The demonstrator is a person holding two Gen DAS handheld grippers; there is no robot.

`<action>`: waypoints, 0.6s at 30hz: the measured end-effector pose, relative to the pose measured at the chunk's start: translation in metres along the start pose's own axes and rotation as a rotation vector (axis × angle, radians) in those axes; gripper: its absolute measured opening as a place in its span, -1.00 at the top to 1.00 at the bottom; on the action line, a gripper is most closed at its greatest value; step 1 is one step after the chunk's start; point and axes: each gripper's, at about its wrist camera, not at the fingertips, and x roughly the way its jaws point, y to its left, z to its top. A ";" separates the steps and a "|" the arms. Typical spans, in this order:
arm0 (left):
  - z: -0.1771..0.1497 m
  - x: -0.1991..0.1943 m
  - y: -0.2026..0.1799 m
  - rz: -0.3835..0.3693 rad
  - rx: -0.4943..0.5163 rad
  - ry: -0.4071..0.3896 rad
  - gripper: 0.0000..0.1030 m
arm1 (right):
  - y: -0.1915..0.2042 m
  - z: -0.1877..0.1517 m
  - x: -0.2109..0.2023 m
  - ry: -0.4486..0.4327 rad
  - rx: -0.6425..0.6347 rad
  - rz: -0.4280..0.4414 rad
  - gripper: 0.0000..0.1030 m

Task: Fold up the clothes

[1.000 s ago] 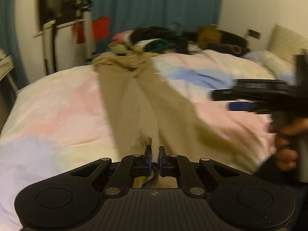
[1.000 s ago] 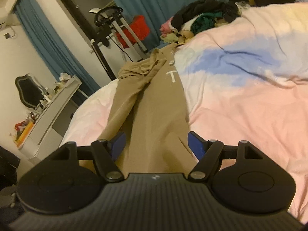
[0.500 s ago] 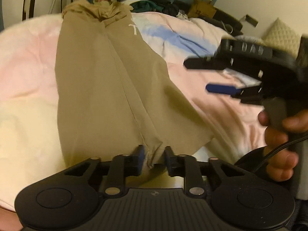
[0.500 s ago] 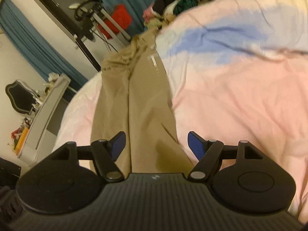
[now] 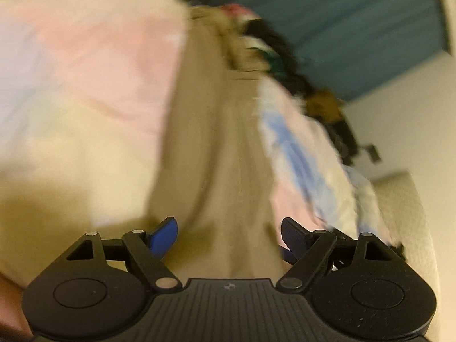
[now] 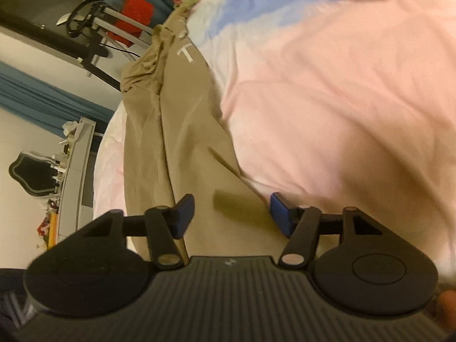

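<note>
A pair of tan trousers (image 5: 216, 148) lies stretched out lengthwise on the bed, legs side by side, waistband bunched at the far end. It also shows in the right wrist view (image 6: 182, 131), with a white mark near the waist. My left gripper (image 5: 229, 235) is open and empty, its blue pads either side of the near leg ends. My right gripper (image 6: 232, 213) is open and empty, just above the near end of the trousers. The left wrist view is blurred.
The bed has a pastel pink, blue and yellow cover (image 6: 327, 91). A heap of other clothes (image 5: 273, 48) sits at its far end by a teal curtain (image 5: 356, 28). A pillow (image 5: 404, 205) lies at the right. An exercise machine (image 6: 94, 25) and a dressing table (image 6: 74, 171) stand beside the bed.
My left gripper has let go of the trouser leg ends and opened wide. Both grippers have tilted and moved closer over the near end of the trousers.
</note>
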 end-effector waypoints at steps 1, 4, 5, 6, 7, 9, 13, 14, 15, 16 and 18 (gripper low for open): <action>0.001 0.004 0.004 0.025 -0.017 0.010 -0.54 | -0.001 -0.001 0.000 -0.002 0.010 -0.011 -0.15; 0.003 0.014 0.014 0.095 -0.050 0.043 -0.51 | -0.006 -0.002 0.000 0.003 0.041 -0.028 -0.14; 0.003 0.018 0.017 0.114 -0.063 0.059 -0.49 | -0.007 -0.001 0.001 0.009 0.047 -0.030 -0.14; 0.003 0.020 0.019 0.114 -0.077 0.074 -0.46 | -0.007 -0.002 0.002 0.015 0.049 -0.031 -0.14; 0.004 0.023 0.022 0.109 -0.092 0.089 -0.46 | -0.007 -0.002 0.002 0.020 0.051 -0.032 -0.14; 0.004 0.024 0.023 0.087 -0.106 0.111 -0.39 | -0.008 -0.003 0.003 0.039 0.054 -0.025 -0.14; -0.002 0.028 0.024 0.031 -0.120 0.169 0.24 | -0.003 -0.011 -0.001 0.101 0.044 0.014 -0.14; -0.002 0.028 0.024 0.024 -0.126 0.171 0.29 | -0.002 -0.013 -0.002 0.117 0.041 0.026 -0.13; -0.002 0.027 0.025 0.014 -0.135 0.176 0.32 | 0.000 -0.016 -0.004 0.127 0.030 0.030 -0.10; -0.001 0.026 0.025 0.005 -0.144 0.180 0.32 | 0.002 -0.019 -0.007 0.134 0.017 0.033 -0.10; 0.000 0.029 0.026 0.009 -0.160 0.192 0.31 | 0.005 -0.023 -0.010 0.130 -0.006 -0.004 -0.08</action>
